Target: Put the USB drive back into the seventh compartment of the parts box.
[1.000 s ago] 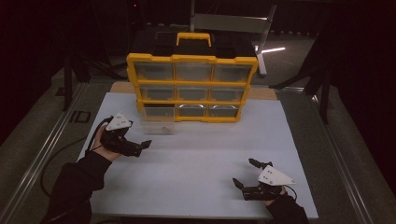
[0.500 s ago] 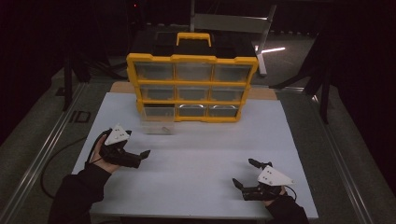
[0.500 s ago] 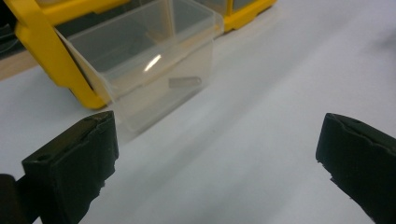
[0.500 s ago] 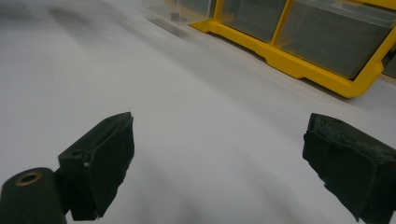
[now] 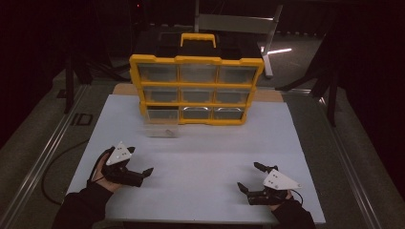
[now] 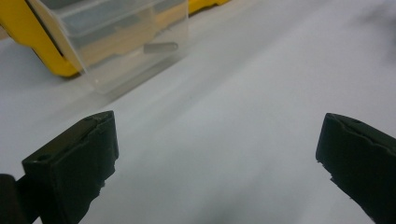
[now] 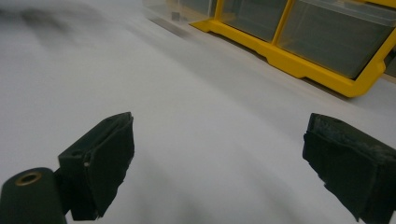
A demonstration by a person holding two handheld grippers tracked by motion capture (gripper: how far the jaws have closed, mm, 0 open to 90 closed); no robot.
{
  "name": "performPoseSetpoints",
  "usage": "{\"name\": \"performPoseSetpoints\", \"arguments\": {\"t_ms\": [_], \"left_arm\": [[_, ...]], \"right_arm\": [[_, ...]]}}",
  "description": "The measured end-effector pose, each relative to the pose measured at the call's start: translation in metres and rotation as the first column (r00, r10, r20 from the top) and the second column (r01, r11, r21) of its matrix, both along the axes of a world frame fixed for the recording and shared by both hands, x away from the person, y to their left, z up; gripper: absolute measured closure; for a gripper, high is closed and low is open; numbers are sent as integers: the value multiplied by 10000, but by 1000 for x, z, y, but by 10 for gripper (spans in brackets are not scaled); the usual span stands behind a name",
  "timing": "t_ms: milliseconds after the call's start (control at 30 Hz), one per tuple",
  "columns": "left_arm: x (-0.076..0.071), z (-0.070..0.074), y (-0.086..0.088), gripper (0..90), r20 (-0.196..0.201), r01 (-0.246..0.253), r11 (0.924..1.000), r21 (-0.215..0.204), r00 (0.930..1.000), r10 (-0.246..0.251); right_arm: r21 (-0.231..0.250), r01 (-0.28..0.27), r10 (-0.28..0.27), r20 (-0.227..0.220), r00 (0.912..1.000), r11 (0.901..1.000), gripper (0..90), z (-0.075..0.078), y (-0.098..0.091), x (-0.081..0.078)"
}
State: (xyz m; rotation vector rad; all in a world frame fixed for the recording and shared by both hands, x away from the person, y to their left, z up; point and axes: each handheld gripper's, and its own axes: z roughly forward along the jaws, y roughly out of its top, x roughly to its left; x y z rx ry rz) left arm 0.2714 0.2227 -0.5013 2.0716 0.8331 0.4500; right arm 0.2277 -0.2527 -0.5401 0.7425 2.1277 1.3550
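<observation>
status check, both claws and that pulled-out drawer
Left claw open, empty, low over the white mat. Right claw open, empty. Bottom-left clear drawer of the yellow organizer pulled out, small part inside. Nothing between.

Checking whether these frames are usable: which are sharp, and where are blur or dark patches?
High view: white table lit, surroundings nearly black, yellow organizer readable. Left gripper view: the pulled-out clear drawer soft, the near jaws crisper. Right gripper view: table surface smeared, a dark blurred patch top left.

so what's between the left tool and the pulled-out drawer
Nothing: in the high view just bare white mat separates the left tool from the clear drawer. The left gripper view shows the same bare stretch.
</observation>
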Motion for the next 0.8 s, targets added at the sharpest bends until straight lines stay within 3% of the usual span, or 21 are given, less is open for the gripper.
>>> {"name": "performPoseSetpoints", "arguments": {"t_ms": [267,800], "left_arm": [[-15,-12,6,1,-66,-29,9997,-241,10000,27],[-31,-28,14,1,-157,190,9998,97,9997,-188]], "right_arm": [[-27,-3,3,-114,9999,10000,92,-1,0,0],[-42,-22,22,-77,10000,10000,92,-1,1,1]]}}
